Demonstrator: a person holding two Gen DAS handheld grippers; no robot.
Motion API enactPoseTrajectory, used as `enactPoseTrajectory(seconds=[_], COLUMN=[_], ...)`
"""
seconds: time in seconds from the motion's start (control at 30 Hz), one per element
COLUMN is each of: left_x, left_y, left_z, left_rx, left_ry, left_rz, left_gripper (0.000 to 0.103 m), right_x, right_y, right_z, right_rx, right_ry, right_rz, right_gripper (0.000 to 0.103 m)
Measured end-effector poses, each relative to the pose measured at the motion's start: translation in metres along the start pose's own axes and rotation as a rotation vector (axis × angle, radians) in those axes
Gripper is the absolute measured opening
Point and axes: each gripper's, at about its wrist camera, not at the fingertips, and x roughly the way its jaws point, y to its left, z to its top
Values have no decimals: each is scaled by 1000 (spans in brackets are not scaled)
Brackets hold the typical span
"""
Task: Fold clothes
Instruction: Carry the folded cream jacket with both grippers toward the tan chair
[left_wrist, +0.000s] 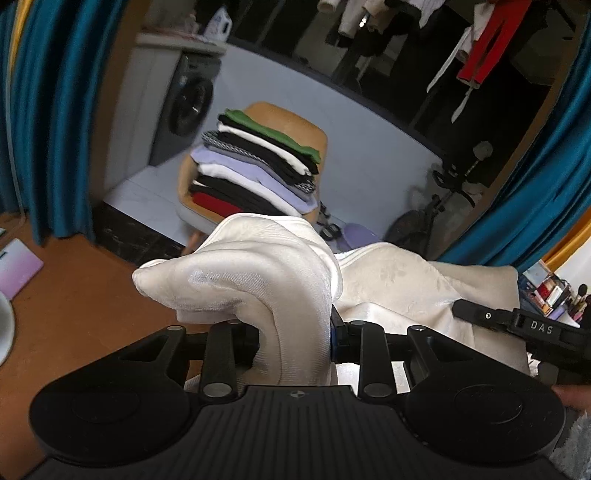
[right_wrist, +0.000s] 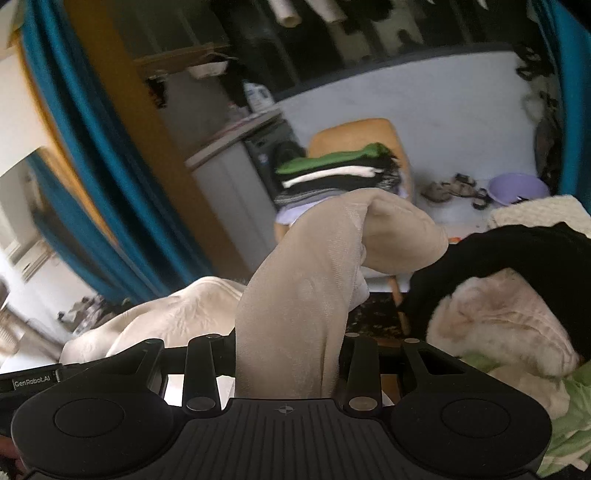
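While clamped, cream garment (left_wrist: 258, 280) between both tongs

Left hand-held gripper (left_wrist: 291, 328) clamped, right hand-held gripper (right_wrist: 286, 345) clamped

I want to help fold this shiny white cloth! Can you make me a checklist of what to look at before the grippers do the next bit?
1. Left gripper pinching the cream cloth: ok.
2. Right gripper pinching the same cloth: ok.
3. Cloth stretched flat between them: not ok, it is bunched.
4. Folded stack on the chair standing tidy: ok.
5. Clear spot to lay the cloth down: cannot tell.
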Motion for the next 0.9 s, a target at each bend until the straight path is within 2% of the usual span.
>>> enactPoseTrajectory(seconds=[0.1,0.23,0.37,0.47,0.63,0.77,0.9], left_x=[33,86,140,169,210,248,288], left_y=[20,59,100,123,142,152,150], left_z=[25,66,131,190,271,325,375], left_rx=[-13,-33,-30,5,137,133,153], left_ry=[19,43,63,86,66,55,9], left_rz=[-41,-111,-167,-182,-226,-248,-261], left_gripper=[31,30,30,30,30,30,30], right_x=[33,88,153,202,274,325,373], right_y=[-11,-9,7,20,33,25,14], right_z=[19,47,81,116,165,211,270], right_rx=[47,45,79,140,170,210,171], right_ry=[4,-19,-51,-57,-126,-170,-214], right_rz=[-43,-95,-153,-174,-191,-192,-176], right_gripper=[34,34,34,34,34,34,34])
